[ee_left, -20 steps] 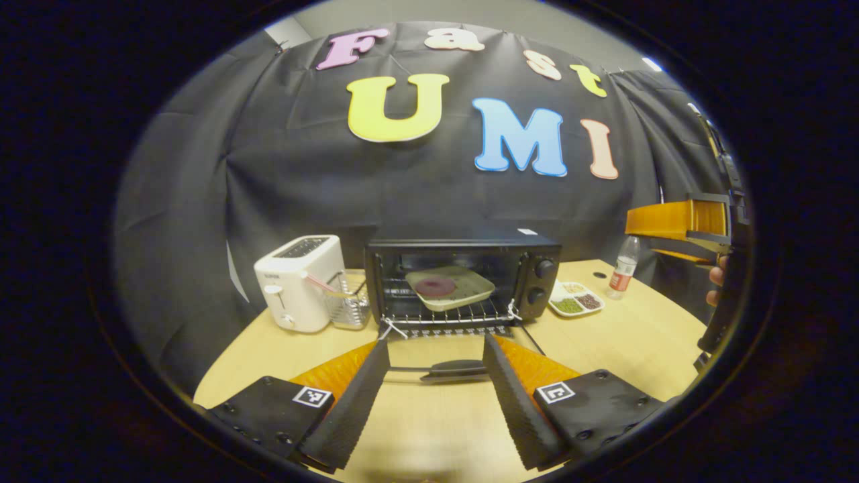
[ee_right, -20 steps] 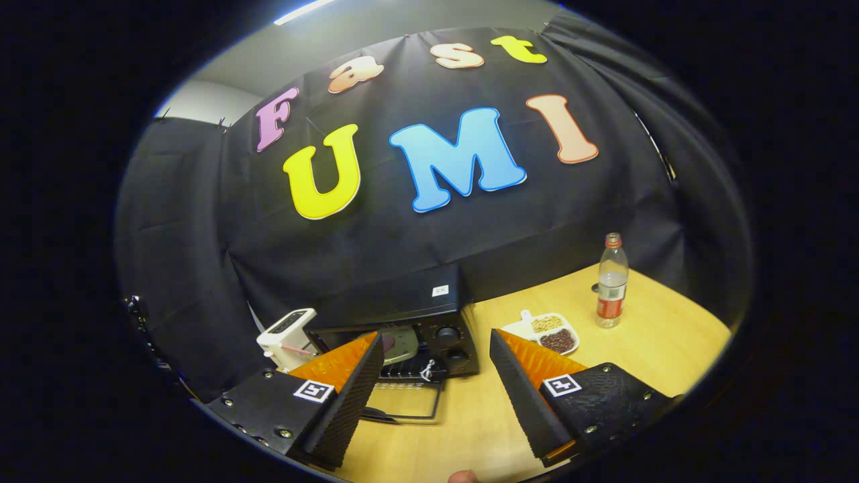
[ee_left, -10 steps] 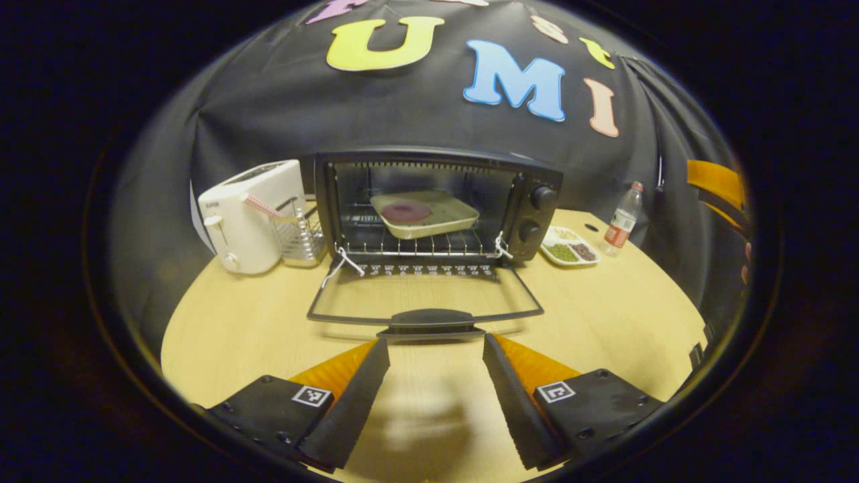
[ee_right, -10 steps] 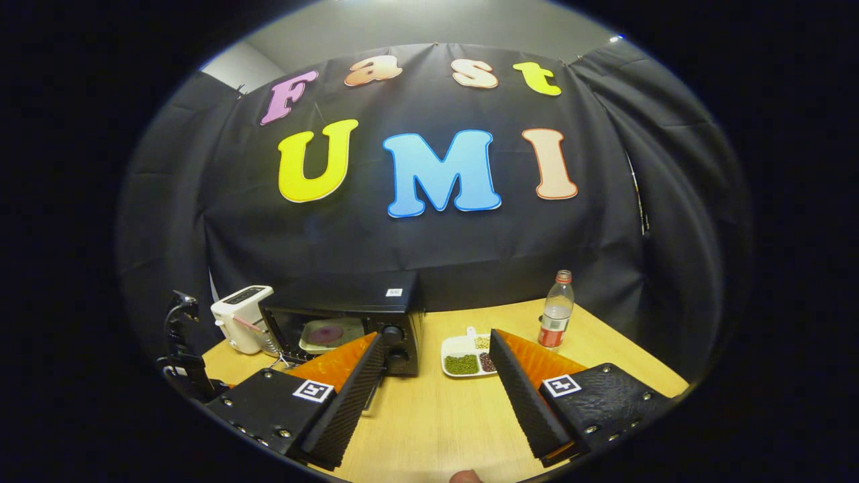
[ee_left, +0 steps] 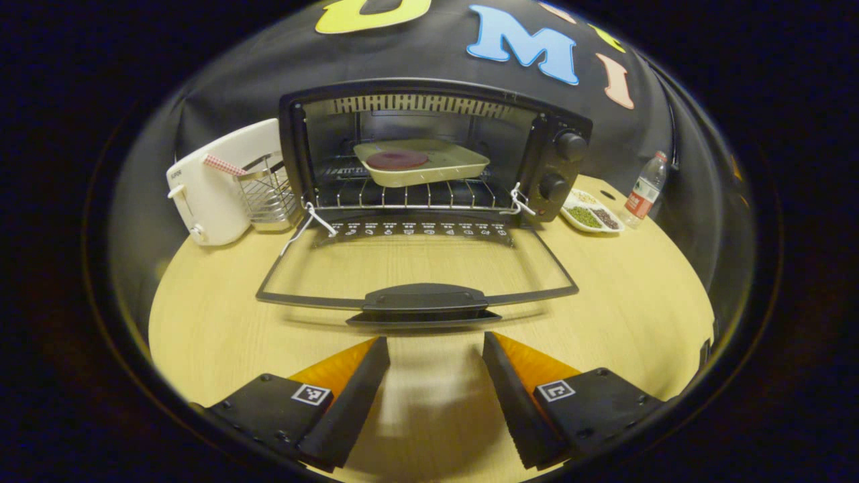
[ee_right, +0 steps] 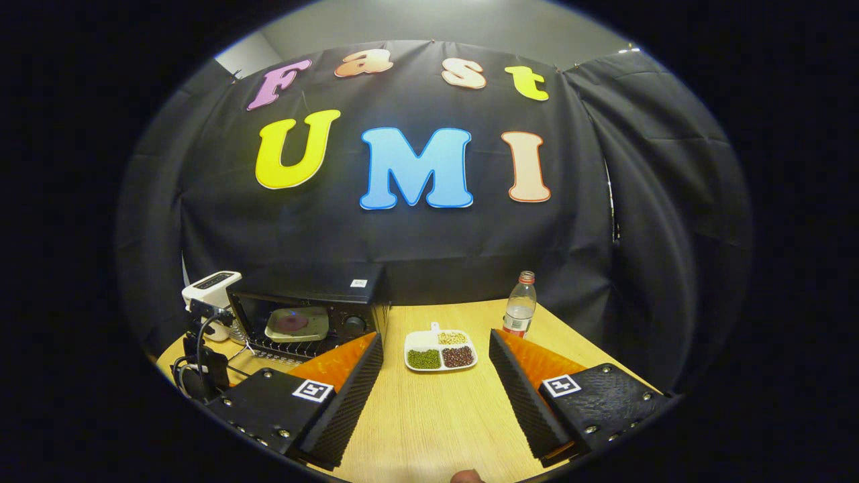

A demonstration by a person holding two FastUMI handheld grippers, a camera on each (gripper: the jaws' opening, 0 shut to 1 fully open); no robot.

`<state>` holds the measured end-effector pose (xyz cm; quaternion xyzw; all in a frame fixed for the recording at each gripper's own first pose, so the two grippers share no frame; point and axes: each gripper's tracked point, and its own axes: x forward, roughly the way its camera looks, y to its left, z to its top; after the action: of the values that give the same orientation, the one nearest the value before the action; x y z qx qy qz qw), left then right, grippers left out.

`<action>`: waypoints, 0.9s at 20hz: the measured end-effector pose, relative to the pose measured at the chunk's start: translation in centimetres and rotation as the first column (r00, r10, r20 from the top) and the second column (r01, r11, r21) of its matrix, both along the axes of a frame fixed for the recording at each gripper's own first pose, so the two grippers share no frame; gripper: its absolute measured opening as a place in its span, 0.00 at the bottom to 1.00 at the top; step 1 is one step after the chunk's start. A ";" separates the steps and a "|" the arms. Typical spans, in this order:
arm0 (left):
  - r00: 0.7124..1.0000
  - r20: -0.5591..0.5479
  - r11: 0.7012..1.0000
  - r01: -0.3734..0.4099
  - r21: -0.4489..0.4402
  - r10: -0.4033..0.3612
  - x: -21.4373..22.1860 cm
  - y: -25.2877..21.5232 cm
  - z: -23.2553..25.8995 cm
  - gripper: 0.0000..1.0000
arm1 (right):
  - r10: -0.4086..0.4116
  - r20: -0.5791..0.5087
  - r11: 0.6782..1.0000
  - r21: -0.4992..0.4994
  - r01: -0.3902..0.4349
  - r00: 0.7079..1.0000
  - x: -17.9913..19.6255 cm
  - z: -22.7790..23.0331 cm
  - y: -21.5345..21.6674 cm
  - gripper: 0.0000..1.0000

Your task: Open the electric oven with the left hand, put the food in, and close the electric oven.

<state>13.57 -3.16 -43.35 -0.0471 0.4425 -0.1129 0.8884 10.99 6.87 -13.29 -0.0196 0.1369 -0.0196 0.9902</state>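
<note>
My left gripper (ee_left: 436,349) is spread wide, empty, just short of the oven door's handle (ee_left: 423,298). Food tray (ee_left: 421,161) sits on the rack straight ahead. Right gripper (ee_right: 436,349) gapes too; its left finger (ee_right: 345,382) covers the oven's (ee_right: 305,312) corner.

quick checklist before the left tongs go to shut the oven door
1. Food in: ok. The tray with the dark round food sits on the oven rack.
2. Tray clear of the door's swing: cannot tell.
3. Door: not ok yet, it lies fully open and flat.
4. Left tongs: ok, open and empty, just short of the door handle.
5. Right tongs: ok, open, empty, off to the side.
</note>
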 end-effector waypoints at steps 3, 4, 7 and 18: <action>1.000 0.009 0.999 -0.008 0.036 0.008 0.8 0.0 -0.4 0.96 | -0.008 0.006 1.000 -0.009 0.008 1.000 0.0 0.4 -0.4 0.98; 1.000 0.015 0.999 -0.017 0.045 0.016 0.9 -0.1 -0.4 0.96 | -0.010 0.008 1.000 -0.015 0.010 1.000 -0.1 0.5 -0.4 0.98; 0.999 0.040 0.997 -0.030 0.075 0.027 1.0 -0.1 -0.5 0.92 | -0.011 0.016 0.999 -0.032 0.011 1.000 -0.2 0.4 0.6 0.98; 0.978 0.202 0.995 -0.068 0.068 0.053 2.8 0.4 5.7 0.95 | 0.049 -0.009 0.998 0.037 -0.048 0.999 -1.3 0.1 1.7 0.98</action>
<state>16.39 -2.72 -37.66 -0.0156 0.3531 -0.0733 0.9326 9.72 8.57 -13.19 -0.0051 0.1417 0.0069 0.9899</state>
